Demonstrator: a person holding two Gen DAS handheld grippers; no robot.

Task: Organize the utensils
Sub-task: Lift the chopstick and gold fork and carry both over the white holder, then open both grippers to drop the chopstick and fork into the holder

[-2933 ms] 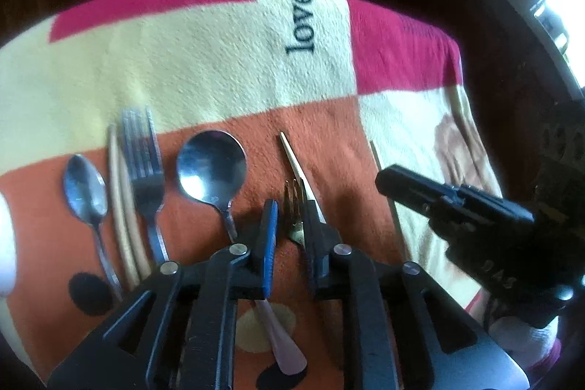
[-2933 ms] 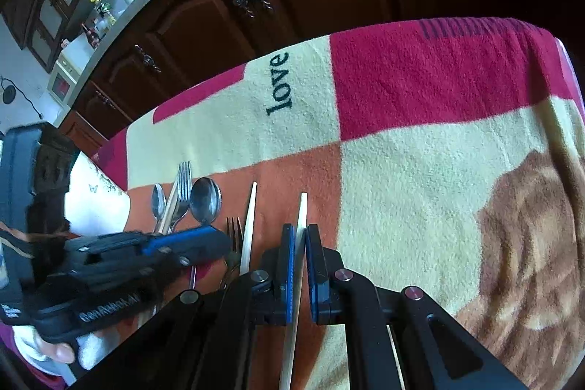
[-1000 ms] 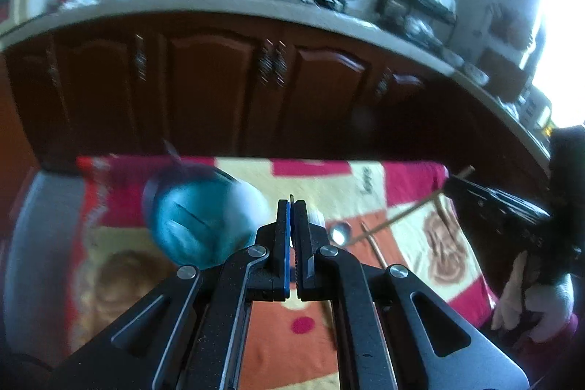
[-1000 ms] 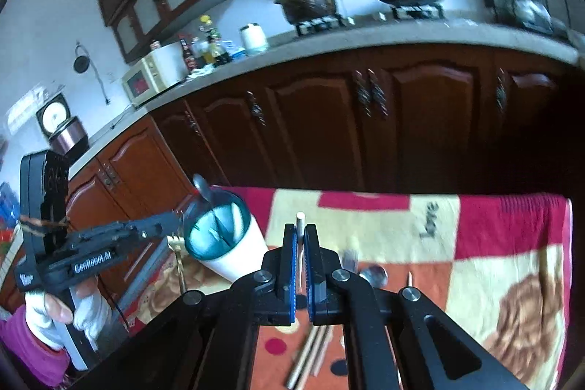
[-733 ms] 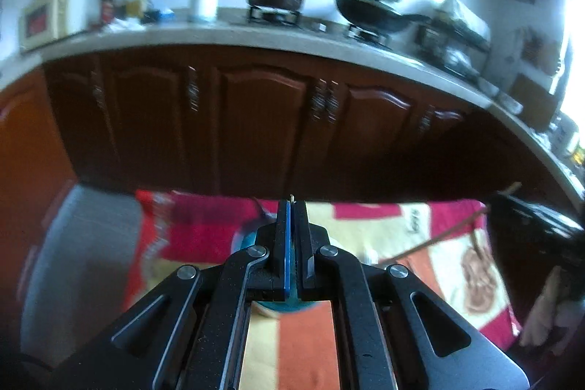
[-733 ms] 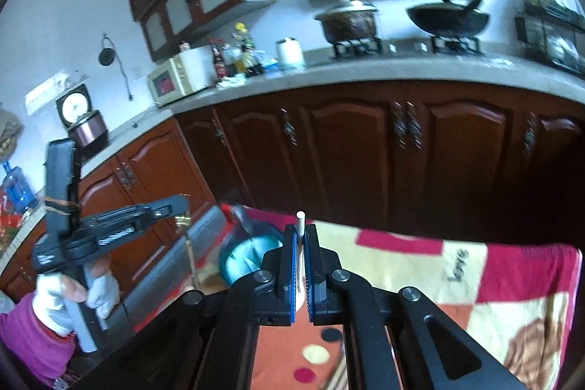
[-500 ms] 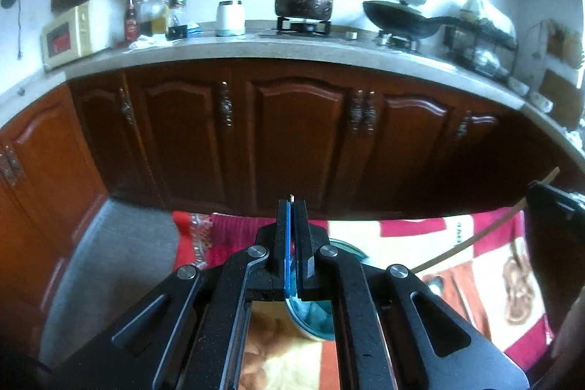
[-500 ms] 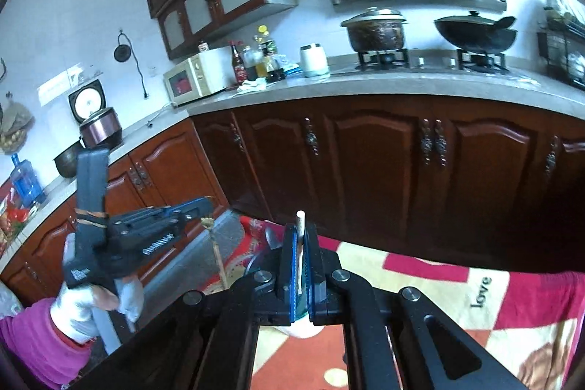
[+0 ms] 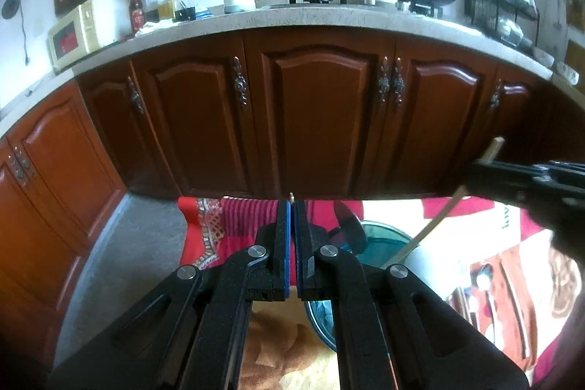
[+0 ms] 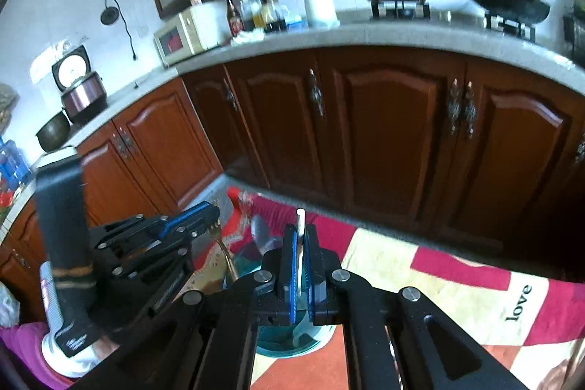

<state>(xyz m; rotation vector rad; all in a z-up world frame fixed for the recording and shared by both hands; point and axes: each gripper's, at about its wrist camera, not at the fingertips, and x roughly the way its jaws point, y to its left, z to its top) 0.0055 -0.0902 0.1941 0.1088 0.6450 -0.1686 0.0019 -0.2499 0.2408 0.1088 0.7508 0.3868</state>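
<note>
1. My left tool (image 9: 291, 207) is clenched on a small gold-toned metal fork (image 10: 223, 253). In the left wrist view only a tiny tip shows above the closed jaws, centre frame. In the right wrist view the fork hangs tines-up from that tool, left of centre.
2. My right tool (image 10: 300, 233) is clamped on a pale wooden chopstick (image 10: 300, 236). Its top end pokes up between the blue pads at centre of the right wrist view. In the left wrist view the stick (image 9: 438, 222) runs diagonally at right, lower end down toward the cup.
3. Teal-lined white round cup (image 9: 384, 240) sits on the patterned blanket-covered surface (image 10: 457, 287), just below and behind both tools; a dark spoon already stands in it.
4. Handling, my guess: the fork is light, stiff and slick metal, so grip mid-handle or it may pivot. The chopstick is very light, rigid and thin, and could rotate in the pads; the hold is near its upper end.
5. Fork lower end sits near the cup rim; can't tell if it is inside. Chopstick lower end is hidden behind the right tool.
6. More cutlery (image 9: 482, 284) lies on the surface, lower right of the left wrist view.
</note>
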